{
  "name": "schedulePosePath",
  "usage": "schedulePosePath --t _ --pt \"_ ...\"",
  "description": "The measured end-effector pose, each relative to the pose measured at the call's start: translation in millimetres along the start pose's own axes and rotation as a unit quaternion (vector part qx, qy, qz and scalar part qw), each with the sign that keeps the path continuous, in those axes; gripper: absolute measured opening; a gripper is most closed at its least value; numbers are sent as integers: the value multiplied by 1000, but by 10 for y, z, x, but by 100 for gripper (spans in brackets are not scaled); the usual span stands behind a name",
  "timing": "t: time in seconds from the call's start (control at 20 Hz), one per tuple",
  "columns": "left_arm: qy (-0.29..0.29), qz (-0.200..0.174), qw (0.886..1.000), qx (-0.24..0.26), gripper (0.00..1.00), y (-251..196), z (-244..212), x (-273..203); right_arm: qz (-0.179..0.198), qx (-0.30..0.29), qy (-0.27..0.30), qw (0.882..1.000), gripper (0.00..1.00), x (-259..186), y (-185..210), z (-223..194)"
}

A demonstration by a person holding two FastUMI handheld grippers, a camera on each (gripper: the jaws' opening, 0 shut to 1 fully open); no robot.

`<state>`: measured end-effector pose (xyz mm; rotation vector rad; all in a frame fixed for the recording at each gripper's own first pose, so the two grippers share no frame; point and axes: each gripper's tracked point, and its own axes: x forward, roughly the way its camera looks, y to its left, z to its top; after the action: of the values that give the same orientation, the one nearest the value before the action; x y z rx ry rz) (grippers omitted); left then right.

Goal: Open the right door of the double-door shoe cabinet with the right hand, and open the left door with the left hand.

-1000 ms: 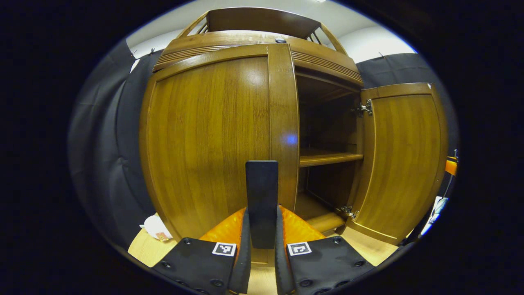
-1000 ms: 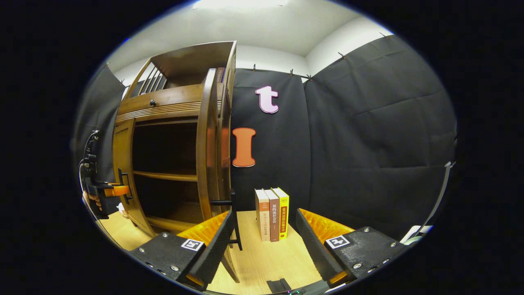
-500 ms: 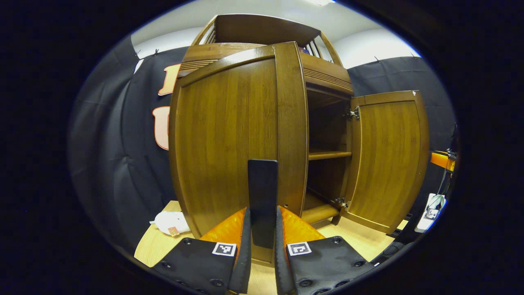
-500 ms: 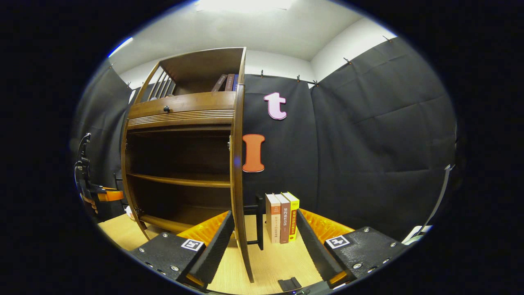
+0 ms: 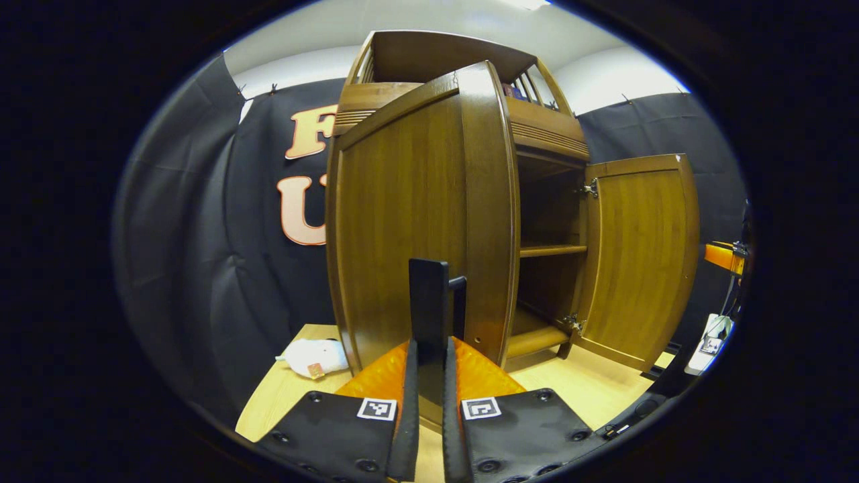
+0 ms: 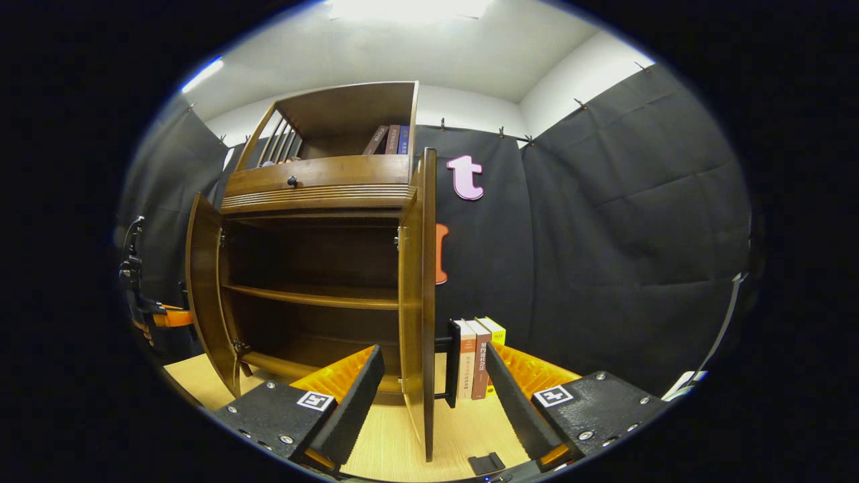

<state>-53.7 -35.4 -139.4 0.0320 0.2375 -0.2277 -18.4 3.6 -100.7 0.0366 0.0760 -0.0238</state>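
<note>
Brown wood takes up most of what lies ahead of the left gripper [image 5: 429, 409]: the left door [image 5: 409, 221] stands swung well out from the cabinet [image 5: 537, 134], and its dark handle [image 5: 429, 305] rises straight up between the fingers, which are closed tight on it with hardly any gap. Beyond the fingers and to their right, the shelf [image 5: 550, 250] and the right door [image 5: 644, 261] show, the latter wide open on its hinges. In the right gripper view the right gripper [image 6: 429, 396] has its fingers spread wide and holding nothing; the right door's edge [image 6: 426, 302] stands upright in the gap between them, and its handle [image 6: 451, 365] sits just past the edge, nearer the right-hand finger, touched by neither as far as I can tell. Some books [image 6: 478, 359] stand on the table [image 6: 396, 443] behind that handle. Both doors look open or nearly so. The risks now, I judge: pulling the left door past what its hinges allow would strain them or drag the cabinet across the table; letting go abruptly could let it swing back. On the right, drawing the open fingers away crookedly could catch the door edge or handle and knock the door back or into the books.
</note>
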Motion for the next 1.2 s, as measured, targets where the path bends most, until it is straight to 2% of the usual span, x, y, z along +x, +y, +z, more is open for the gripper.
schedulePosePath --t 0.1,0.15,0.35,0.4,0.5,0.6,0.65,0.7,1.0,1.2 --pt "1 10 1000 5 21 111 -9 -89 7 2 0 1000 97 -2 63 24" --pt "-1 13 1000 5 14 181 1 -99 11 4 -2 1000 97 -15 102 40" --pt "0 15 1000 -2 14 337 -14 -223 23 -1 -1 1000 97 22 237 0" --pt "2 14 1000 -2 13 370 -26 -244 29 0 2 1000 87 37 291 -17" --pt "2 14 1000 -3 14 446 -33 -282 37 3 5 999 97 60 382 -48" --pt "0 12 1000 -9 12 543 -22 -314 44 5 6 999 97 75 475 -57" --pt "-2 10 1000 -14 14 593 -25 -339 45 3 8 999 93 87 503 -64" --pt "-3 9 1000 -19 12 651 -31 -358 47 2 8 999 97 103 531 -69" --pt "-5 14 1000 -27 14 997 -95 -436 63 0 12 998 97 181 791 -95" --pt "-7 33 999 -40 13 1312 -134 -437 74 -2 17 997 97 279 990 -122"
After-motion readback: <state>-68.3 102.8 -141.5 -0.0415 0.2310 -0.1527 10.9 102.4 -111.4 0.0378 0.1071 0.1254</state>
